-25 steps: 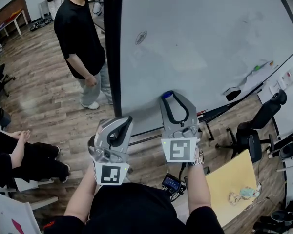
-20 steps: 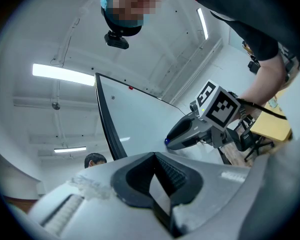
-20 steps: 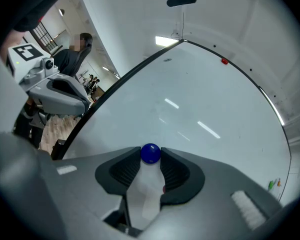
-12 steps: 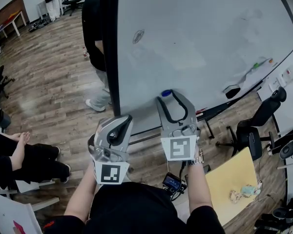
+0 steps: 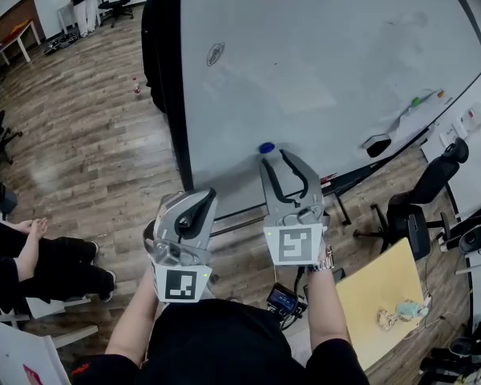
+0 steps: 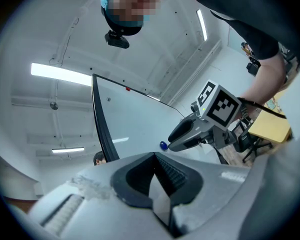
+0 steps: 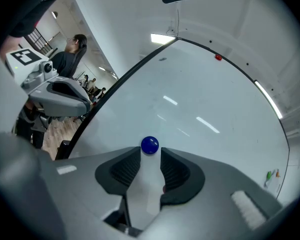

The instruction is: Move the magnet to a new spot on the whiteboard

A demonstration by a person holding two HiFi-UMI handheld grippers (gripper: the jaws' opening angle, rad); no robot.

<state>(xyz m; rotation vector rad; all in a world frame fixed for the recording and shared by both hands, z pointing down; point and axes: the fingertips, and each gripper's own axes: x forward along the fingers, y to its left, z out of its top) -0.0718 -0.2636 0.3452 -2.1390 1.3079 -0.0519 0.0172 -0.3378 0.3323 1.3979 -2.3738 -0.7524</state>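
Blue magnet (image 5: pixel 265 147) sticks low on the whiteboard (image 5: pixel 329 62).

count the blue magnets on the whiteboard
1. The blue magnet sits low on the whiteboard, just beyond the right gripper, whose open jaws have just been closing slightly with nothing between them. Green and orange bits at the board's far end are too small to identify.
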